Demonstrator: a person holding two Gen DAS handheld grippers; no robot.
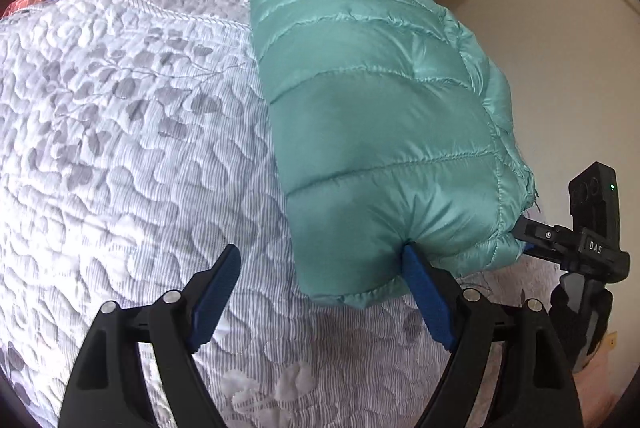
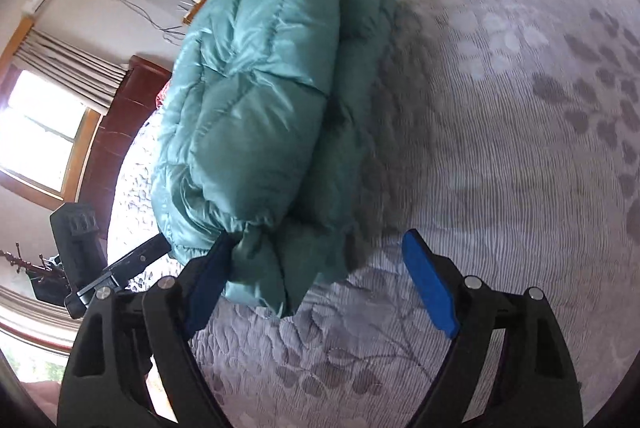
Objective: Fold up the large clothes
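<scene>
The teal quilted puffer jacket (image 1: 376, 131) lies folded into a thick bundle on the grey-and-white leaf-patterned quilted bedspread (image 1: 132, 155). Its slick, springy layers could slide or puff back open unpressed. The left gripper (image 1: 320, 292), jaws wide, has its 3 o'clock pad touching the hem; the right gripper (image 2: 320, 280), also spread and holding nothing, brushes it at 9 o'clock, and either could snag and drag the fold.
</scene>
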